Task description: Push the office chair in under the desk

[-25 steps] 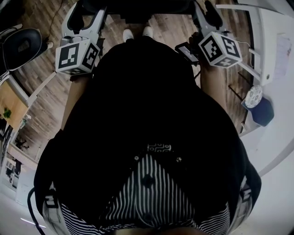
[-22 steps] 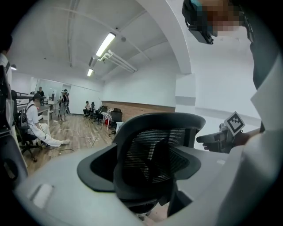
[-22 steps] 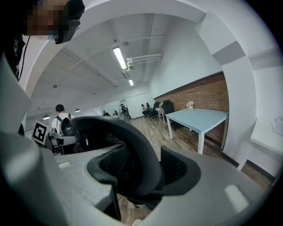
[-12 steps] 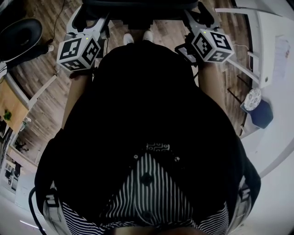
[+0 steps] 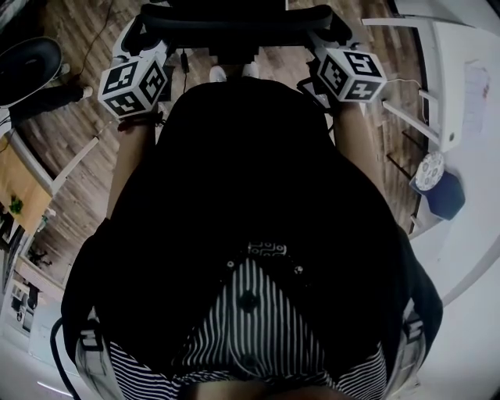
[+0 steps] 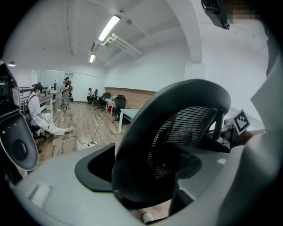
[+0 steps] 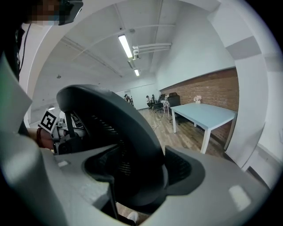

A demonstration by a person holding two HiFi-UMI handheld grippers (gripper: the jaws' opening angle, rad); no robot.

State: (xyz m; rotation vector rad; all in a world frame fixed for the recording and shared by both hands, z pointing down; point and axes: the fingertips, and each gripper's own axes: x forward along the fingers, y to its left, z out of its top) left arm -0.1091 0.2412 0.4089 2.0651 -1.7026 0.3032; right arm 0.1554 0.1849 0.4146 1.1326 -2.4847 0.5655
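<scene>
A black mesh-backed office chair (image 5: 226,23) stands just in front of me, its top rim at the upper edge of the head view. My left gripper (image 5: 142,27) reaches to the rim's left end and my right gripper (image 5: 332,33) to its right end. In the left gripper view the curved back edge of the chair (image 6: 177,128) lies between the wide-spread jaws of the left gripper (image 6: 146,174). In the right gripper view the chair (image 7: 110,128) fills the gap of the right gripper (image 7: 137,176), whose jaws are opening. Neither gripper's pads clamp the chair.
A white desk (image 5: 461,70) runs along the right, with a blue bin (image 5: 441,191) beside it. Another dark chair (image 5: 31,62) stands at the left. A light-blue table (image 7: 208,112) sits by a brick wall. A person (image 6: 42,119) sits on the wooden floor near cables.
Both grippers have moved forward, away from my body. More of the chair's top rim now shows at the upper edge of the head view.
</scene>
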